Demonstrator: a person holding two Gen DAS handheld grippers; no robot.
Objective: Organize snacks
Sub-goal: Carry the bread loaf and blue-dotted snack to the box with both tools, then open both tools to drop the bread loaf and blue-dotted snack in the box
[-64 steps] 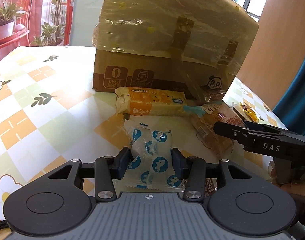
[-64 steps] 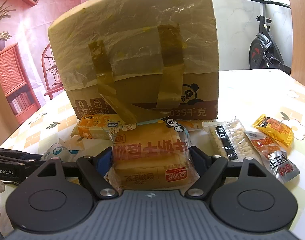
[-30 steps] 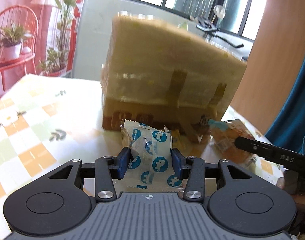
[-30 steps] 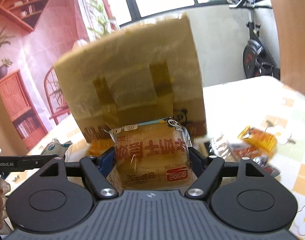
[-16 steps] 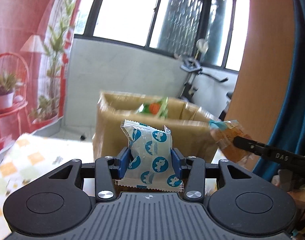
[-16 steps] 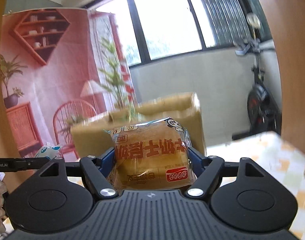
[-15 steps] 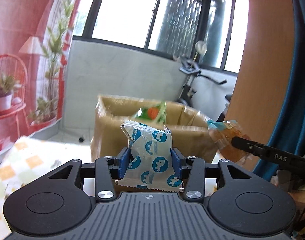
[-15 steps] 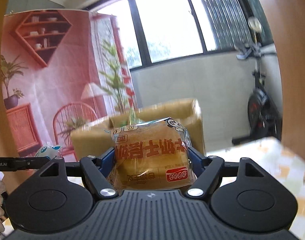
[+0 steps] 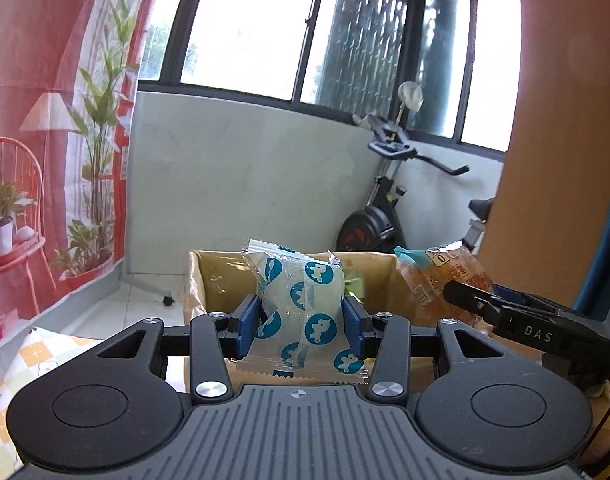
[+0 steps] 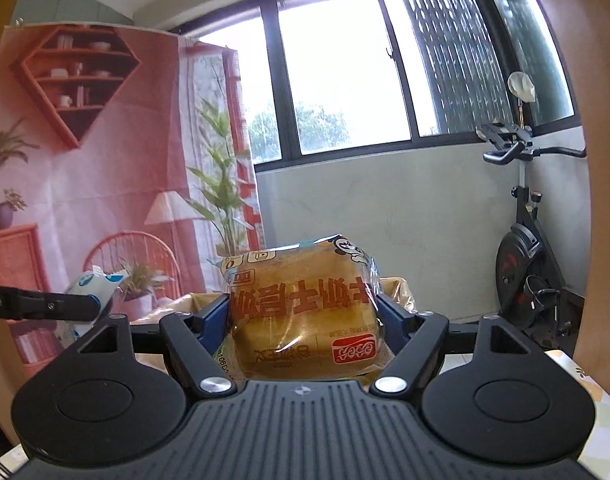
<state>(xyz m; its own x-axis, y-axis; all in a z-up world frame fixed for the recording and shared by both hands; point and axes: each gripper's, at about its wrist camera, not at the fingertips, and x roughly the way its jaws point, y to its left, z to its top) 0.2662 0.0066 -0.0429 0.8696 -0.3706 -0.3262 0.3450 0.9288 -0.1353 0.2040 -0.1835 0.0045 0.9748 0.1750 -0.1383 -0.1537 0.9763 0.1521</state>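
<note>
My left gripper [image 9: 301,322] is shut on a white snack packet with blue round prints [image 9: 305,312], held upright above the near rim of the open cardboard box [image 9: 209,276]. My right gripper [image 10: 303,320] is shut on a wrapped loaf of orange-brown bread with red lettering [image 10: 305,320]; the box [image 10: 401,288] shows just behind and below it. The left wrist view catches the bread [image 9: 445,276] at the right, clamped by the other gripper's black fingers [image 9: 505,316]. The right wrist view catches the white packet [image 10: 93,284] at the left. The box's inside is mostly hidden.
A tablecloth with orange and green squares [image 9: 29,364] lies below at the left; its edge [image 10: 585,380] also shows at the right. Behind the box are a grey wall, windows and an exercise bike [image 10: 533,276]. A pink printed backdrop [image 9: 45,160] hangs on the left.
Both grippers have risen with their snacks from the table to the height of the box's open top. The box front has dropped out of view and its rim now shows.
</note>
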